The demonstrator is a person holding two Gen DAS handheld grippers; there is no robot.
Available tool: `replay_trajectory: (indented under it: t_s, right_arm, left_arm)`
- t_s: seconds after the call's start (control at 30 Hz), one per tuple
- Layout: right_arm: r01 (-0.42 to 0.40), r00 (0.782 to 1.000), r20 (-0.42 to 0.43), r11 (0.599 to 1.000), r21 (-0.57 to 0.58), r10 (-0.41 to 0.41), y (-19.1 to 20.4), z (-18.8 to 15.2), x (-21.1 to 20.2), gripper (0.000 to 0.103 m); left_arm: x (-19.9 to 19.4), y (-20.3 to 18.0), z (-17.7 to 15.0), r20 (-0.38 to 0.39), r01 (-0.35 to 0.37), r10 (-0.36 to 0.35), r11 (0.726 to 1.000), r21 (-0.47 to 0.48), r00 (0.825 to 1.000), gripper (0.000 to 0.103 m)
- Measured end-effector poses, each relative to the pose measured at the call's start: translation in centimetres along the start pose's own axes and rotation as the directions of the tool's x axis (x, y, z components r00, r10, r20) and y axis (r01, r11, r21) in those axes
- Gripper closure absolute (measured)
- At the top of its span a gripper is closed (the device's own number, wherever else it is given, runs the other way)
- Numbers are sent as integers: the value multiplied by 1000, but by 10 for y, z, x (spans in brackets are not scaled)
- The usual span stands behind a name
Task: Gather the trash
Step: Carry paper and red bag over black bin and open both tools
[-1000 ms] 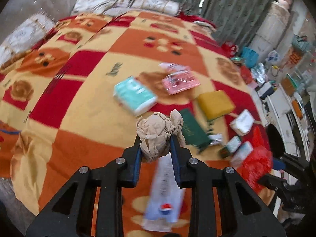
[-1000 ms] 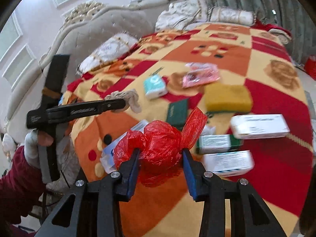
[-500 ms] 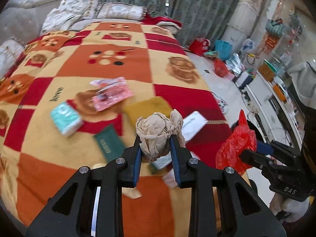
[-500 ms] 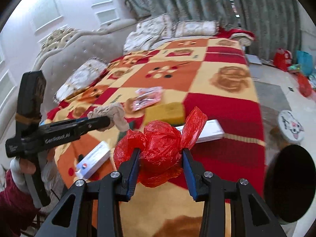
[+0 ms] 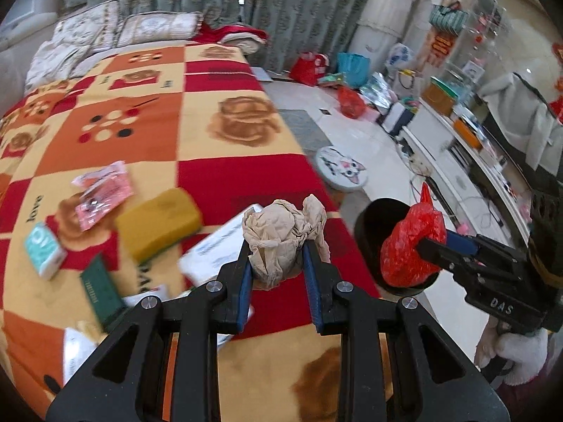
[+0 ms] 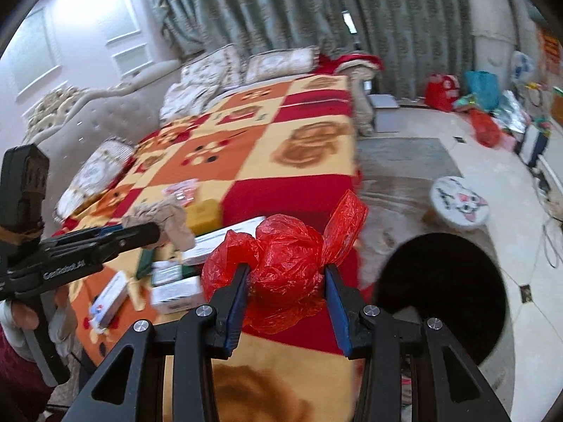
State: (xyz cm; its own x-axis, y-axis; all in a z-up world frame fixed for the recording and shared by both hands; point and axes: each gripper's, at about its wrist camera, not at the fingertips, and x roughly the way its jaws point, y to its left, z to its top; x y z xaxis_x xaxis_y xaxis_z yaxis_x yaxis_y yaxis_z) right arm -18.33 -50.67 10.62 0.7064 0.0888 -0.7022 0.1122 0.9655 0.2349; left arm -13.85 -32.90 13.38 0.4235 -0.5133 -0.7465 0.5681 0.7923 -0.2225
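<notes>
My left gripper (image 5: 278, 263) is shut on a crumpled beige paper ball (image 5: 281, 235), held above the bed's near right edge. My right gripper (image 6: 286, 281) is shut on a crumpled red plastic bag (image 6: 285, 270). In the left wrist view the red plastic bag (image 5: 408, 246) hangs in front of a round black bin (image 5: 369, 225) that stands on the floor beside the bed. The right wrist view shows that black bin (image 6: 443, 281) at lower right, and the left gripper (image 6: 140, 235) with the paper ball (image 6: 165, 218) at left.
The patterned bedspread (image 5: 218, 112) carries a yellow sponge (image 5: 158, 225), pink packets (image 5: 102, 193), a teal tissue pack (image 5: 44, 249), a green booklet (image 5: 98, 292) and white boxes (image 6: 176, 292). A round cat-face stool (image 5: 343, 172) stands on the floor. Bags and shelves crowd the far right.
Both grippers swung right across the bed toward its edge with their loads still held. The black bin and the floor have come into view.
</notes>
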Motion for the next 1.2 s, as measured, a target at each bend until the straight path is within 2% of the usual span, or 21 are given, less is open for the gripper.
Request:
replay_trajectory:
  t_s: [0.37,0.83,0.93,1.03,1.1,1.17,1.2]
  right_arm:
    - [109,994,-10,982,151,-109,-87,-14,-11,63]
    - [195,981,-61,952,238,-186,-150,-29,-4,61]
    - [201,980,-63,947,251,-191,-157,-29,-3,57]
    - [204,979,-63,944,259,-194,-160,-28,-2,54]
    - [206,979,-61,943,263,-197,-162,-28,-1,49]
    - [204,979,-57,940,274,-196,-164,-28,0,36]
    - [203,979,-55,939,278,-195,-165,-28,0,35]
  left_arm:
    - [54,-64,17,-86,103,-100,994,33,991,78]
    - [107,-131,19,-155,154,-139,984,92,978,78]
    - [114,-139,20,-164,180,-165,980,86,973,78]
    - [120,-143,21,-162,206,-193,976,70,968,73]
    - [122,-143,23,-160,223,-212,973,59,964,63]
    - [124,-143,23,-160,222,-211,974,54,964,57]
    - [125,-142,23,-161,221,-210,974,52,964,56]
